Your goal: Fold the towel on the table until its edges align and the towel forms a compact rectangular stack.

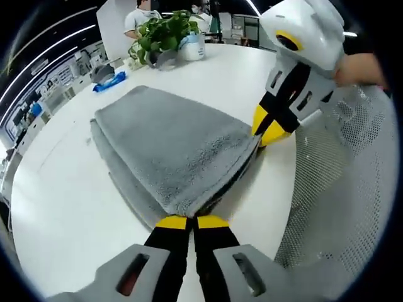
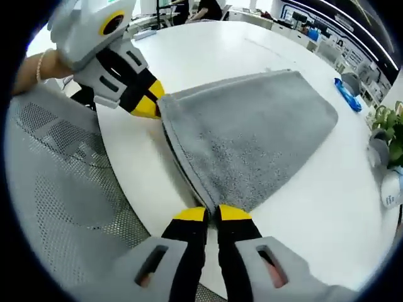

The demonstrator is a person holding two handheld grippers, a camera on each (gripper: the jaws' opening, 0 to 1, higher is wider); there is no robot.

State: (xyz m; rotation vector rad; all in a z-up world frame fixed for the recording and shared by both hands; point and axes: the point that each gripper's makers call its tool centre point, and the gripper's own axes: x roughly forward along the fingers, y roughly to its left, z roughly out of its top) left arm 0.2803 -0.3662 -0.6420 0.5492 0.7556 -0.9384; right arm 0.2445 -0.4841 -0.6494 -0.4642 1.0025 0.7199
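1. Looking along the left gripper point(image 1: 192, 221), its jaws are closed on one near corner of the folded grey terry towel point(image 1: 170, 148) on the round white desk point(image 1: 56, 201); uneven pulling could skew the layers

2. From the right gripper point(image 2: 212, 214), jaws pinched on the other corner, the towel lies near the desk edge; dragging it could slide it off

Grey towel point(image 1: 173, 148) lies folded, seemingly several layers, flat on table.
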